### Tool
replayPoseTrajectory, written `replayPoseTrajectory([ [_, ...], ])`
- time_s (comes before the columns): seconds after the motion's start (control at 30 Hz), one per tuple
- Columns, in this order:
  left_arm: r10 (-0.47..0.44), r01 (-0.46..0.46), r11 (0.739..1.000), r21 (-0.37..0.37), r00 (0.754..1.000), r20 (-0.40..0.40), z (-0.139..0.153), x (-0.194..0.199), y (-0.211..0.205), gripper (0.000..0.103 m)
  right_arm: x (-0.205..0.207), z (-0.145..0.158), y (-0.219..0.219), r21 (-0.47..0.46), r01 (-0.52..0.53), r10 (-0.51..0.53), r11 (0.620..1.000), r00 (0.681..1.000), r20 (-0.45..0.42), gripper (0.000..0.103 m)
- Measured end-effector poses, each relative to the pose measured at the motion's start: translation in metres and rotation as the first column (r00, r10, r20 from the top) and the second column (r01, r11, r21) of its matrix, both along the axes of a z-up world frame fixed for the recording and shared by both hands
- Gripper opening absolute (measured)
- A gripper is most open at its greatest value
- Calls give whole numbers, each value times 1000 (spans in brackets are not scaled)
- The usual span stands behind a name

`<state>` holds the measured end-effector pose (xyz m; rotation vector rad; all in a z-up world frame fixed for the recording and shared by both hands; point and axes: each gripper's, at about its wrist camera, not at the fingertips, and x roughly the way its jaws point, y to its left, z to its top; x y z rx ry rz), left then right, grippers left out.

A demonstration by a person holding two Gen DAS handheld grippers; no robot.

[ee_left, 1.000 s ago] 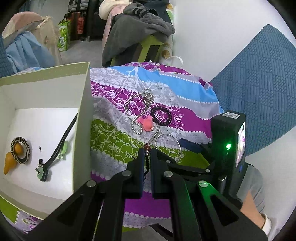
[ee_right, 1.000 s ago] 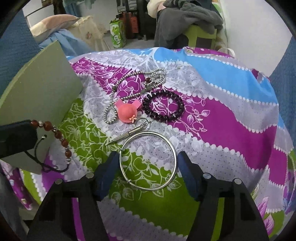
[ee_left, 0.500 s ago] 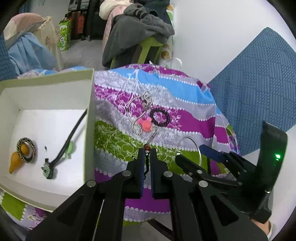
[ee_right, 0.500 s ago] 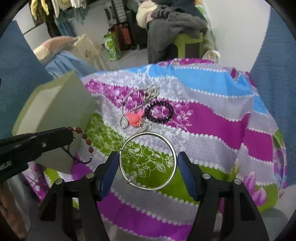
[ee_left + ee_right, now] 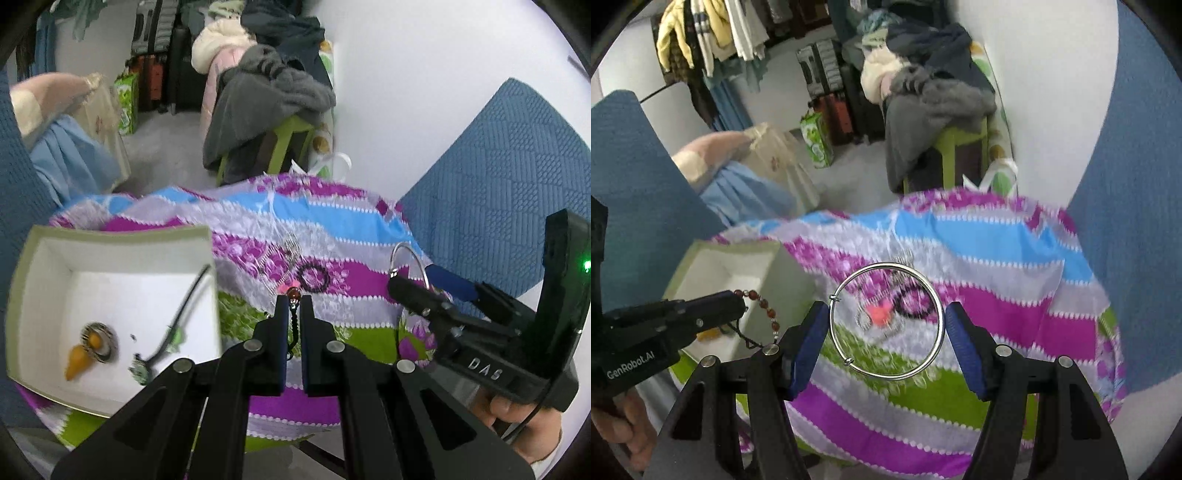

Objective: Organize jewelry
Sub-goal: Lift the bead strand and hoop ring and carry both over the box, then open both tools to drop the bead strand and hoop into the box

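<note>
My left gripper (image 5: 292,308) is shut on a brown bead bracelet (image 5: 294,294), held in the air above the table; its beads also hang from that gripper in the right wrist view (image 5: 767,309). My right gripper (image 5: 884,326) is shut on a silver bangle (image 5: 938,325), held flat between the blue pads and lifted off the cloth. The bangle also shows in the left wrist view (image 5: 404,248). An open white box (image 5: 40,258) stands at the left of the table, with a black cord necklace (image 5: 173,328) and a yellow pendant (image 5: 75,365) inside.
On the striped cloth (image 5: 332,221) lie a dark bead bracelet (image 5: 313,276), a silver bead chain (image 5: 290,245) and a pink piece (image 5: 878,314). A green stool with piled clothes (image 5: 266,107) stands behind the table. Blue panels flank both sides.
Both grippers have risen well above the table and pulled back. The bangle has left the cloth in the right gripper. The bead bracelet stays in the left gripper.
</note>
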<state>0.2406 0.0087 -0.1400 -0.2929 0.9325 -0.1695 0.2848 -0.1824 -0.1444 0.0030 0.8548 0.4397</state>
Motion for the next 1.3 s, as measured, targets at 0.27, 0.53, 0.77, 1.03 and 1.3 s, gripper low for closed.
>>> replayPoseTrajectory([
  [0.27, 51, -53, 998, 39, 997, 65, 40, -15, 43, 5, -7, 45, 38, 27, -47, 45, 999, 996, 74, 64],
  [0.53, 122, -127, 991, 49, 989, 80, 46, -32, 93, 5, -18, 52, 91, 18, -115, 113, 993, 989, 95, 64],
  [0.77, 157, -159, 986, 51, 986, 50, 31, -45, 128, 5, -29, 46, 131, 14, -162, 160, 987, 983, 90, 64],
  [1.03, 194, -193, 980, 43, 981, -1, -3, -52, 152, 5, -42, 9, 174, -37, -262, 263, 964, 965, 16, 64],
  [1.3, 222, -221, 975, 25, 971, -86, -43, -55, 165, 5, -50, -39, 196, -74, -307, 301, 949, 950, -79, 64],
])
